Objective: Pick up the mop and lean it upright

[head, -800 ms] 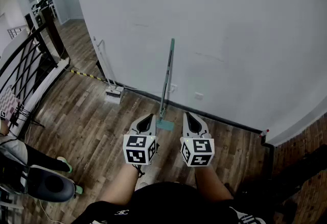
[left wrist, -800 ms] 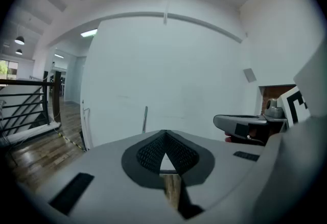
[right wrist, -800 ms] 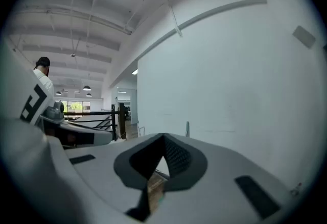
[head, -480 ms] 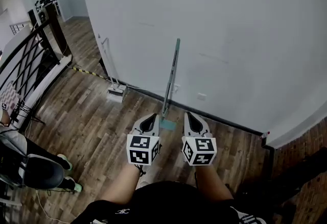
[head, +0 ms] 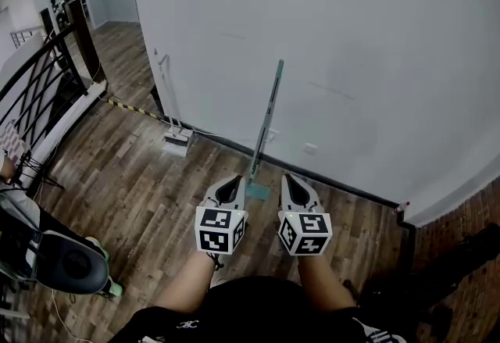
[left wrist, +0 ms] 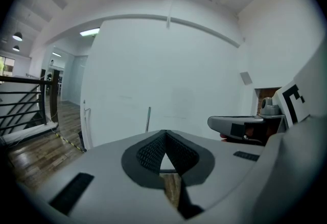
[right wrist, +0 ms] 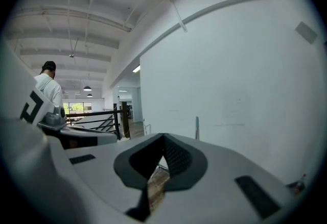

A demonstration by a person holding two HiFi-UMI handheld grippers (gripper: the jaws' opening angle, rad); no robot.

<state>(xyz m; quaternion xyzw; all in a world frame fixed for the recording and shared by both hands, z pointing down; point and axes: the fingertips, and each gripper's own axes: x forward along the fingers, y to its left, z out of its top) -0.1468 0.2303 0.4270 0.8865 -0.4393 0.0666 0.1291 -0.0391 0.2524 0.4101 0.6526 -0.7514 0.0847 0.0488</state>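
Note:
The mop (head: 266,124) leans upright against the white wall, its teal handle up and its teal head (head: 256,191) on the wood floor. Nothing holds it. My left gripper (head: 229,180) and right gripper (head: 290,178) hover side by side just short of the mop head, both shut and empty. In the left gripper view the handle (left wrist: 148,118) shows above the closed tips (left wrist: 164,132). The right gripper view has the handle (right wrist: 196,127) beyond its closed tips (right wrist: 164,137).
A white long-handled floor tool (head: 173,141) stands against the wall to the left. A black stair railing (head: 39,83) and a yellow-black striped strip (head: 129,108) lie further left. A seated person's legs (head: 58,259) are at lower left. A dark post (head: 407,236) stands at right.
The head view has swung slightly, so the mop and wall sit a little further right. Both grippers stay shut in the same place. The seated person's legs have shifted.

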